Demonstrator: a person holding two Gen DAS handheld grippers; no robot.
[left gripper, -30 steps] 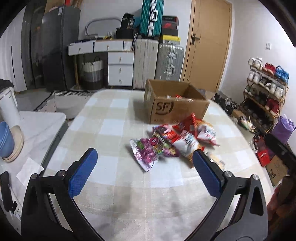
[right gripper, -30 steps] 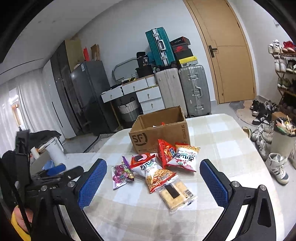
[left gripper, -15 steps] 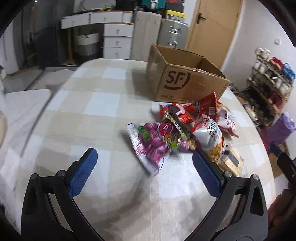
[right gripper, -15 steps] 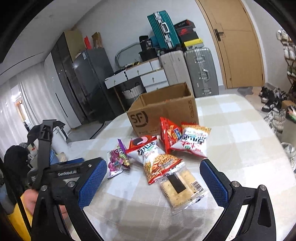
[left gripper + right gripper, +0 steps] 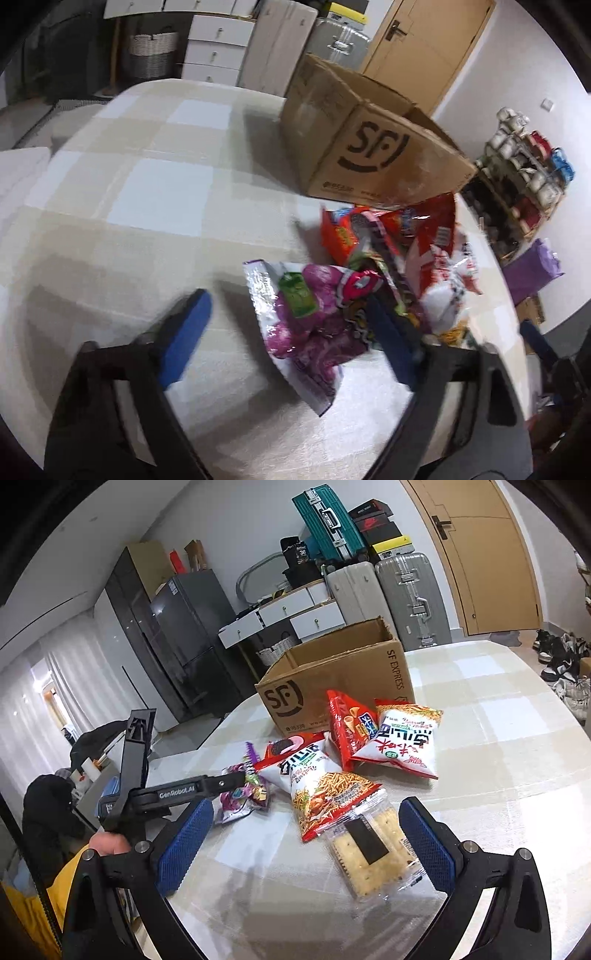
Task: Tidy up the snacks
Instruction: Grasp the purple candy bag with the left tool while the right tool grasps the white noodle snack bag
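Left tool [image 5: 284, 332]: spread open, holding nothing, straddling the purple candy bag [image 5: 310, 325].
Purple candy bag: flat on the desk [image 5: 155, 192], nearest item of the pile on the left side; long axis runs roughly along the tool's reach, toward the box.
Right tool [image 5: 306, 834]: open, empty, hovering at the near edge over the cracker pack [image 5: 369, 849].
Nearer tool: left, judged to take the purple bag.
Cardboard box [image 5: 332, 679]: open-topped, beyond the pile.
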